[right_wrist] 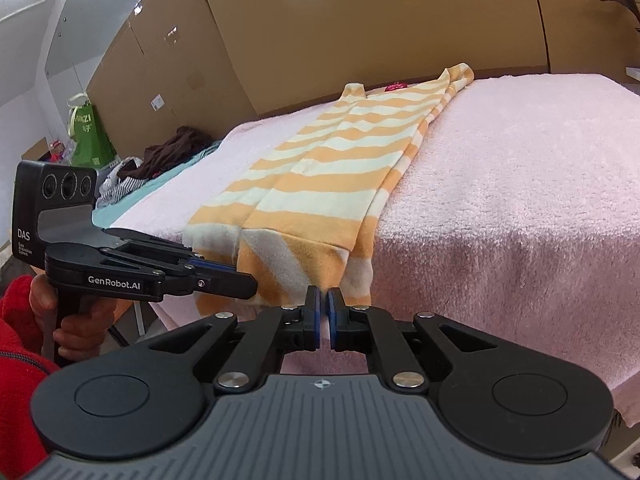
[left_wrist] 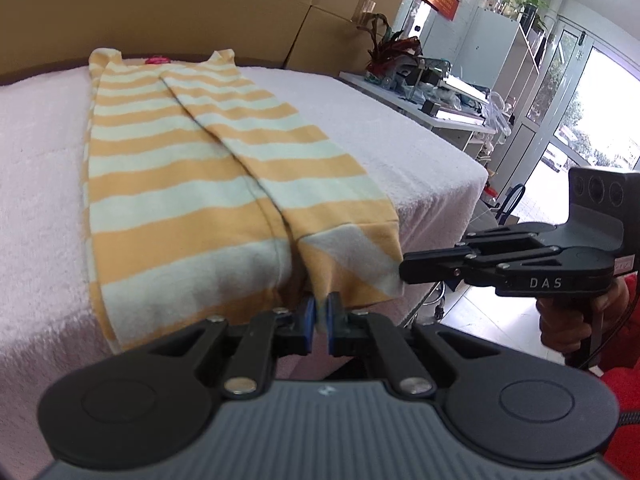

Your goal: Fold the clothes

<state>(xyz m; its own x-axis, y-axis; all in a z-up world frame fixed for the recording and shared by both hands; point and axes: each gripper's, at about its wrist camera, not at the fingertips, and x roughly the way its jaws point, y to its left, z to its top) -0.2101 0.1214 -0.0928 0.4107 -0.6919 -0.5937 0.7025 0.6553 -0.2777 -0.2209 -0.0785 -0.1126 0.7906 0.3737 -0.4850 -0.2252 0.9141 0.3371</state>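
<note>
1. Our left gripper point(left_wrist: 319, 312) has its jaws clamped on the near hem of the orange-and-white striped garment point(left_wrist: 192, 184).
2. The garment lies lengthwise on the pink-towelled table point(right_wrist: 520, 184), hem hanging over the near edge.
3. Our right gripper point(right_wrist: 324, 312) shows jaws nearly closed; it seems to pinch the hem's right corner.

Daylight floods in through blown-out glass doors point(left_wrist: 592, 120) at right | soft shadows | sharp centre | fisheye bends edges, corners dark
</note>
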